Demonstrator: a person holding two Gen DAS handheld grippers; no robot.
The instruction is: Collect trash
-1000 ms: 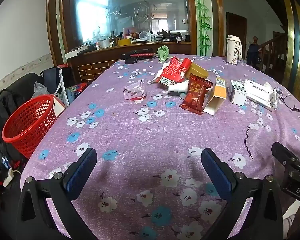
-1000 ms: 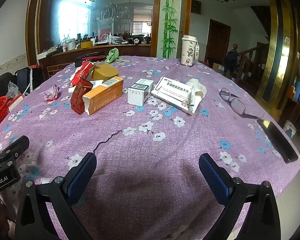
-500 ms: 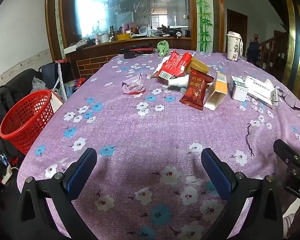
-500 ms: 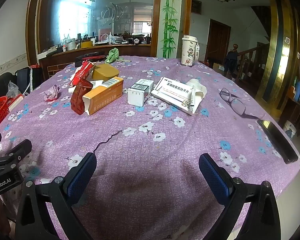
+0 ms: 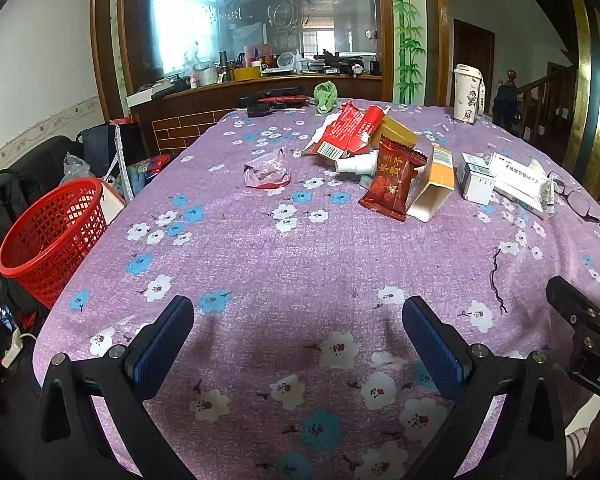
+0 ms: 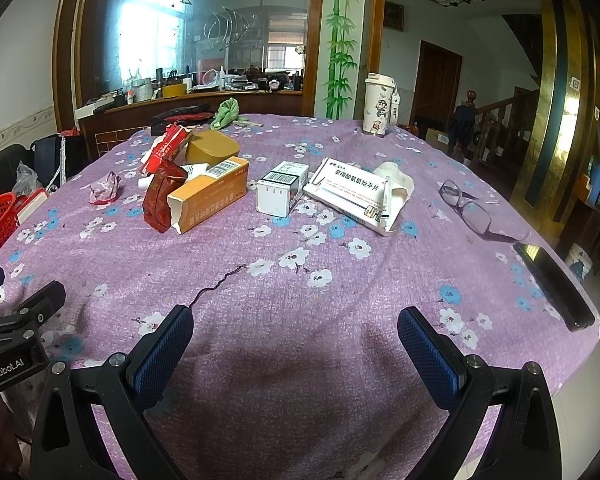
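Opening step, by the look of it: nothing picked up. Left gripper (image 5: 298, 330) and right gripper (image 6: 296, 340) hover over the near cloth, jaws wide apart, empty. Trash clustered mid-table, well ahead: dark red wrapper (image 5: 392, 178) leaning on orange box (image 5: 434, 184) (long axis running away from the camera, open end nearest). Next: reach forward, then carry to red basket (image 5: 52, 240) off the left edge.

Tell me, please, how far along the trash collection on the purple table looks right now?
Nothing looks done: what shows of the red basket beside the table holds no trash. Nothing is in hand; the left gripper and right gripper hover with jaws open. Everything remains: the pink wrapper, dark red packet, orange carton, torn red box and white boxes.
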